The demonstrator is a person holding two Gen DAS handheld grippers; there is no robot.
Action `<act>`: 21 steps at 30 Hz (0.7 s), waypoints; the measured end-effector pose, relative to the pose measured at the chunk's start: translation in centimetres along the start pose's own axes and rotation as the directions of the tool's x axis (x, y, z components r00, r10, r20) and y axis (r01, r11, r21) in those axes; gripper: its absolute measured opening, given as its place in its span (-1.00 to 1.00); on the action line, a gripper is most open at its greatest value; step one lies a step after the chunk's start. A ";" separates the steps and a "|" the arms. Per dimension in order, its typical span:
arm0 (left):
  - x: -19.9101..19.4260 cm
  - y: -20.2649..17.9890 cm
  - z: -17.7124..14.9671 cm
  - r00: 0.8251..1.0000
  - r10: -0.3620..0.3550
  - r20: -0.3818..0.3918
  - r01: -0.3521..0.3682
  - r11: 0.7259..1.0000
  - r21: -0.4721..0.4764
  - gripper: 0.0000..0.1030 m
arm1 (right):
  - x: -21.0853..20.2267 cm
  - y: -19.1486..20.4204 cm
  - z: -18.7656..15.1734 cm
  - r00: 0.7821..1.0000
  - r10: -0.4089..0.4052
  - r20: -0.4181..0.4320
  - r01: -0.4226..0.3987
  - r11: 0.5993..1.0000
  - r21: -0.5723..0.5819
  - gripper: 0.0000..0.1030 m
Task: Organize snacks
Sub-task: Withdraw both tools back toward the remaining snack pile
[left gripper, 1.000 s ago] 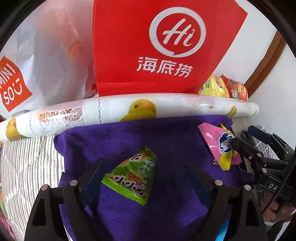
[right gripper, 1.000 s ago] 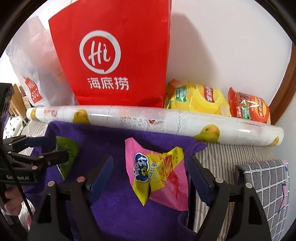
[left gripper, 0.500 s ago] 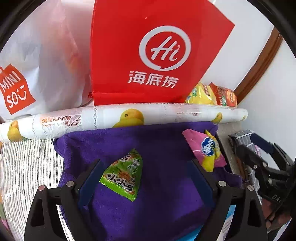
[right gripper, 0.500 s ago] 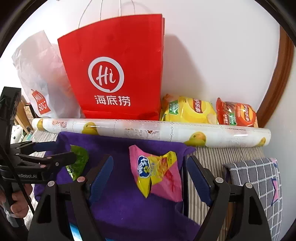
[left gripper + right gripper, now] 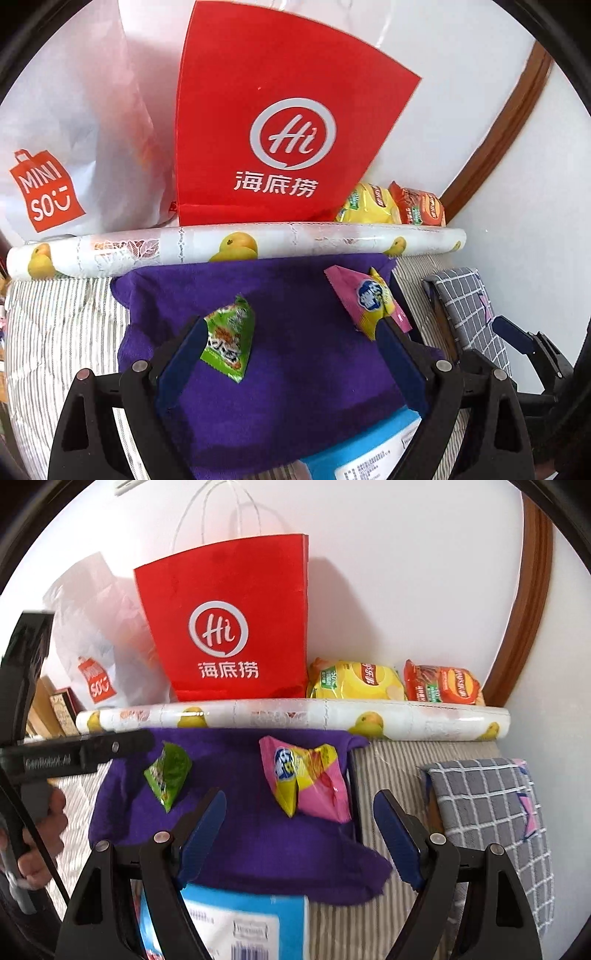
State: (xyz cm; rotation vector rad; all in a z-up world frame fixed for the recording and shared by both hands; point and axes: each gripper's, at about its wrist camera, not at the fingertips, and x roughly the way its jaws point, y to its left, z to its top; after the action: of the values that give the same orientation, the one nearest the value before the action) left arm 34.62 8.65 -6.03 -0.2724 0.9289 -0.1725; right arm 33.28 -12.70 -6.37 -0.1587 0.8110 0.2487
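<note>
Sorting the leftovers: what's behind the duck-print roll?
Behind the duck-print roll stand a red paper bag, white Miniso bag, yellow chips and orange chips; their bottoms are hidden.

Room over the cloth, blocked at the back

We see bare purple cloth (image 5: 258, 834) between the green packet (image 5: 168, 775) and pink packet (image 5: 306, 779); along its far edge the duck-print roll (image 5: 295, 716) and red bag (image 5: 232, 627) bar our way.

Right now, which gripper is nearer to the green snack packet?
Left. The left gripper has the green snack packet against its left finger; the right gripper is open off to the packet's right, nearer the pink packet.
</note>
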 end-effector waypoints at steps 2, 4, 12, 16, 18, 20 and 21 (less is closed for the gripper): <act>-0.7 -0.3 -0.8 1.000 -0.017 0.003 0.017 1.000 -0.001 0.79 | -0.9 0.1 -0.6 1.000 -0.009 0.006 0.009 1.000 -0.006 0.58; -1.3 -0.5 -1.5 1.000 -0.023 0.001 0.023 1.000 0.006 0.78 | -1.7 0.0 -1.3 1.000 0.006 0.011 -0.006 1.000 0.004 0.58; -4.5 -1.0 -4.6 1.000 -0.013 0.018 0.012 1.000 0.013 0.75 | -4.0 -0.1 -3.9 0.997 0.068 0.021 -0.069 0.996 0.059 0.58; -5.8 -1.4 -6.1 1.000 0.000 0.029 0.000 1.000 0.015 0.67 | -5.0 -0.1 -5.2 0.996 0.081 0.023 -0.082 0.993 0.080 0.45; -6.5 -1.4 -6.9 0.999 0.004 0.033 -0.004 1.000 0.013 0.63 | -5.4 -0.1 -6.0 0.996 0.086 0.012 -0.087 0.992 0.089 0.39; -7.1 -1.5 -7.7 1.000 0.001 0.030 -0.002 1.000 0.009 0.60 | -5.9 0.0 -6.7 0.996 0.092 0.006 -0.092 0.992 0.090 0.33; -7.4 -1.5 -8.0 1.000 0.001 0.028 -0.001 1.000 0.008 0.59 | -6.1 0.0 -7.1 0.996 0.092 0.005 -0.092 0.992 0.090 0.31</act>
State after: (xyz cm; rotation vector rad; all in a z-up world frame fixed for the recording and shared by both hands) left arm 23.73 7.89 -4.47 -0.2663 0.9000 -0.1714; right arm 24.30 -15.30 -6.66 -0.0364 0.8284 0.2984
